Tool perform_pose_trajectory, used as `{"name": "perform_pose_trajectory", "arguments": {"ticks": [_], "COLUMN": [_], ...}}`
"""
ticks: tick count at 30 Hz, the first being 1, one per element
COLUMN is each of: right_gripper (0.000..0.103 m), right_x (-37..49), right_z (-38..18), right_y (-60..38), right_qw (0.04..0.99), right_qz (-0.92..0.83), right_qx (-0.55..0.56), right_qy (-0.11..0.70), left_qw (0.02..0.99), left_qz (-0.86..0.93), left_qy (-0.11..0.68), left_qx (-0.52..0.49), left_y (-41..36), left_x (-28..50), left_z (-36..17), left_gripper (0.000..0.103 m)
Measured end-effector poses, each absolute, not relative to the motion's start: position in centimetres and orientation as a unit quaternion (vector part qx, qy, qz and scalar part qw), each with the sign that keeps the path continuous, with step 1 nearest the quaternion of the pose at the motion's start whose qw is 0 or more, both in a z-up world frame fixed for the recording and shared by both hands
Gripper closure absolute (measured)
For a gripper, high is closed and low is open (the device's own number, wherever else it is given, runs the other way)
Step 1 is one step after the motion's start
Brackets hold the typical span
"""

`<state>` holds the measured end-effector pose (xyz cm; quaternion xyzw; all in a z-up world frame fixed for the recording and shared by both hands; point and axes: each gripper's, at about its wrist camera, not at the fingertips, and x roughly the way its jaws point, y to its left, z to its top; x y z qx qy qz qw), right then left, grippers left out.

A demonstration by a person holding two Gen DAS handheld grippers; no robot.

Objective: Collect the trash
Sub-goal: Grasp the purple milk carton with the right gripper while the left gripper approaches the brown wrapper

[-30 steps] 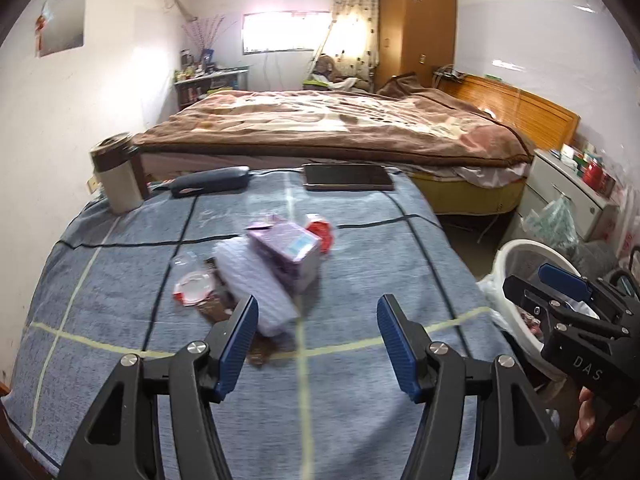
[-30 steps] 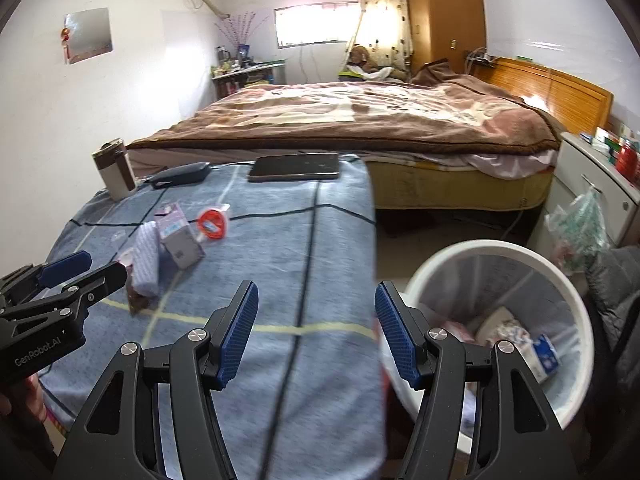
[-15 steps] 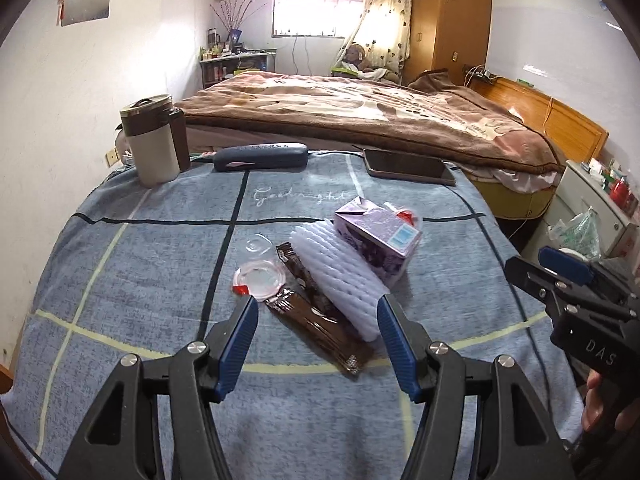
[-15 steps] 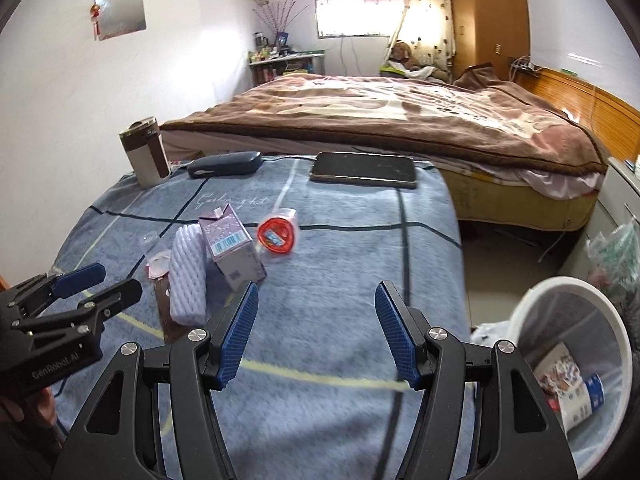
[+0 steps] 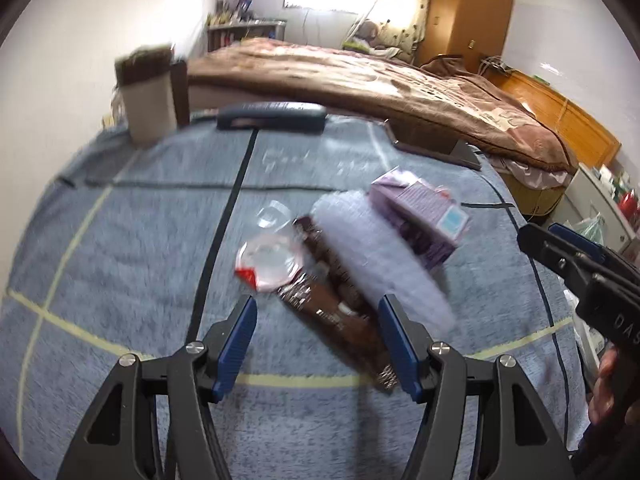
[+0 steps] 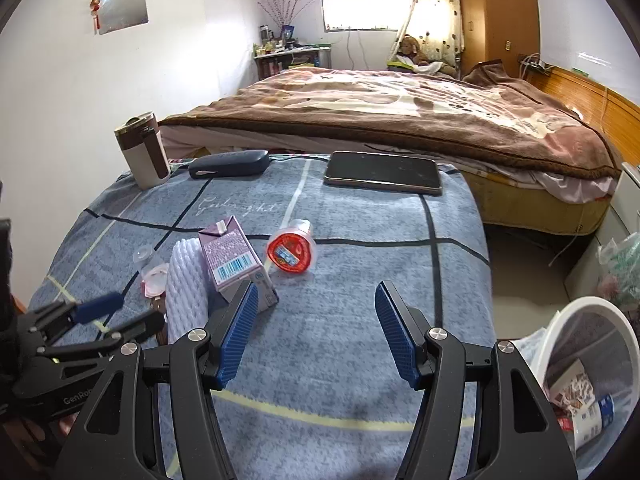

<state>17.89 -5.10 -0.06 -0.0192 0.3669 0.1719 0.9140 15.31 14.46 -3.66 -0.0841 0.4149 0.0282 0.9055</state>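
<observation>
Trash lies on a blue cloth-covered table (image 5: 120,240): a brown snack wrapper (image 5: 336,312), a white foam fruit sleeve (image 5: 380,264), a purple drink carton (image 5: 424,216) and a clear jelly cup with peeled lid (image 5: 268,264). My left gripper (image 5: 316,340) is open, low over the wrapper's near end. In the right wrist view I see the carton (image 6: 234,262), the foam sleeve (image 6: 186,288) and a red-lidded cup (image 6: 292,254). My right gripper (image 6: 314,332) is open and empty above the cloth. A white trash bin (image 6: 588,376) stands at the lower right.
A tablet (image 6: 384,172), a dark case (image 6: 230,164) and a brown-and-cream mug (image 6: 142,154) sit at the table's far edge. A bed with a brown blanket (image 6: 400,112) lies beyond. A nightstand and plastic bag (image 6: 620,264) are on the right.
Both grippers have moved forward and left toward the trash pile. The left one has dropped closer to the wrapper. Both stay open. The bin has slid to the right view's edge.
</observation>
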Motion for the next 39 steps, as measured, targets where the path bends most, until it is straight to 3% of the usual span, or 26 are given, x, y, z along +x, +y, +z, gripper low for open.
{"name": "perform_pose_trajectory", "arguments": {"ticks": [32, 34, 39], "right_gripper": [0.041, 0.055, 0.055], "right_x": [21.3, 21.4, 21.1], "right_z": [-2.6, -2.7, -2.6], "right_y": [0.4, 0.1, -0.1], "right_qw": [0.875, 0.874, 0.878], "right_qz": [0.26, 0.261, 0.248], "right_qx": [-0.057, -0.042, -0.038], "right_qy": [0.405, 0.409, 0.408], "left_qw": [0.892, 0.89, 0.888], "left_qz": [0.055, 0.06, 0.053], "left_qy": [0.432, 0.433, 0.435], "left_qx": [-0.121, -0.128, -0.14], "left_y": [18.6, 19.1, 19.2], "left_x": [15.4, 15.4, 15.2], "left_z": [-5.3, -5.5, -5.5], "left_gripper": [0.032, 0.032, 0.032]}}
